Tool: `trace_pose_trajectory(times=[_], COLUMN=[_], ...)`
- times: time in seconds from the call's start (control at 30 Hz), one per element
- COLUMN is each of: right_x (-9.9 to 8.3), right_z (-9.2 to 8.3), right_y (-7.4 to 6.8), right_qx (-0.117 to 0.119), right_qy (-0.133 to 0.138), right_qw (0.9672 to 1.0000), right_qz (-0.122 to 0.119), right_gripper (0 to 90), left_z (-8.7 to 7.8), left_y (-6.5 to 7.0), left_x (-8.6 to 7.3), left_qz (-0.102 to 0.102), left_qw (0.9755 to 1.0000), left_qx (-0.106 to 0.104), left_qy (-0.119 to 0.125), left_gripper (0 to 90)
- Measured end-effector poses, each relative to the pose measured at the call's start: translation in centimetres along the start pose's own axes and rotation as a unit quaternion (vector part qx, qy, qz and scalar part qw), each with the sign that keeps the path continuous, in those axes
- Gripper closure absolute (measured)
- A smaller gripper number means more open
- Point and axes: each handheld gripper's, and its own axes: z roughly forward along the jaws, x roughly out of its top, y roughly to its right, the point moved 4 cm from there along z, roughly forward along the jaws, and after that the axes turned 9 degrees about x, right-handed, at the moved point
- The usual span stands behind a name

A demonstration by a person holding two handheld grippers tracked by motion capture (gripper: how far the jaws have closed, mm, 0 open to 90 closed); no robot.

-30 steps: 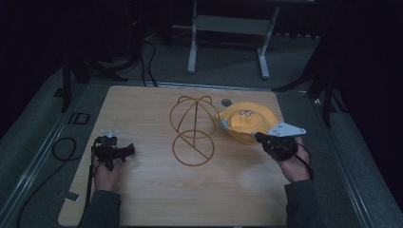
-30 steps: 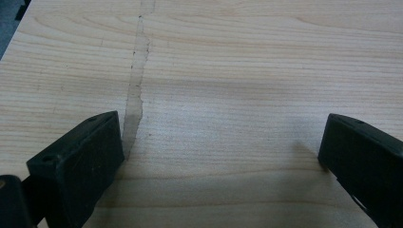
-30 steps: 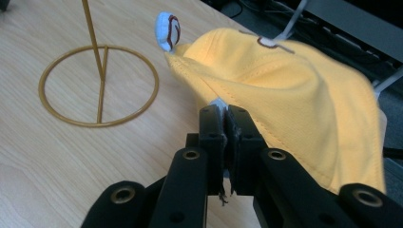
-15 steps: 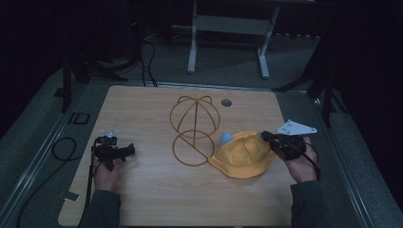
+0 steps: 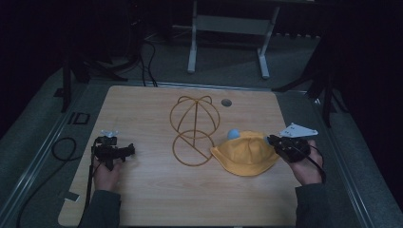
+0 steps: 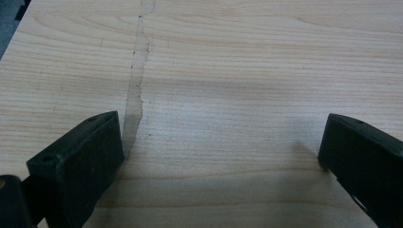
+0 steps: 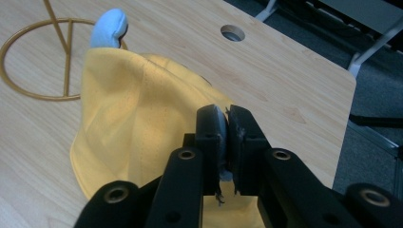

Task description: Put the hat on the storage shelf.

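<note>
A yellow hat [image 5: 244, 154] with a pale blue tab [image 5: 233, 134] lies crumpled on the wooden table, against the base ring of a gold wire hat stand [image 5: 195, 128]. My right gripper [image 5: 272, 140] is at the hat's right edge. In the right gripper view its jaws [image 7: 227, 123] pinch a thin blue-grey strip of the hat [image 7: 138, 123]; they have just been opening slightly, with the fabric still between them. The tab [image 7: 109, 29] points up beside the stand [image 7: 43, 52]. My left gripper [image 5: 130, 151] rests at the table's left, its jaws [image 6: 218, 152] wide apart over bare wood.
A round cable hole [image 5: 226, 102] is in the table behind the stand. A black cable [image 5: 64, 149] loops off the table's left edge. A grey metal frame [image 5: 228, 28] stands on the floor beyond the table. The right table edge [image 7: 349, 78] is close to the right gripper.
The hat has come down from beside the stand's dome to the table by its base ring and slumped flatter. The right hand shifted slightly. The left gripper has not moved.
</note>
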Motion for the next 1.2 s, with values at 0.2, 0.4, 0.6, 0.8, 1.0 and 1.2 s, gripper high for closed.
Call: trace_pose_trajectory(times=[0.2, 0.4, 0.6, 0.8, 1.0, 1.2], right_x=[0.6, 1.1, 1.6, 2.0, 2.2, 2.6], right_z=[-0.2, -0.1, 0.2, 0.4, 0.7, 1.2], right_y=[0.0, 0.0, 0.2, 0.6, 0.8, 0.7], right_qx=[0.014, 0.030, 0.048, 0.064, 0.077, 0.085], right_qy=[0.006, -0.003, -0.027, -0.045, -0.061, -0.085], right_qw=[0.9999, 0.9995, 0.9984, 0.9968, 0.9951, 0.9924], right_qz=[0.000, -0.004, -0.014, -0.016, -0.015, -0.027], right_gripper=[77.3, 75.2, 73.0, 71.2, 69.8, 68.0], left_z=[0.0, 0.0, 0.0, 0.0, 0.0, 0.0], left_y=[0.0, 0.0, 0.0, 0.0, 0.0, 0.0], left_x=[0.0, 0.0, 0.0, 0.0, 0.0, 0.0], left_qz=[0.000, 0.000, -0.001, 0.000, 0.000, 0.000], left_qw=[1.0000, 1.0000, 1.0000, 1.0000, 1.0000, 1.0000], left_qx=[0.000, 0.000, 0.000, 0.000, 0.000, 0.000], left_qy=[0.000, 0.000, 0.000, 0.000, 0.000, 0.000], left_gripper=[1.1, 1.1, 1.1, 1.1, 1.1, 1.1])
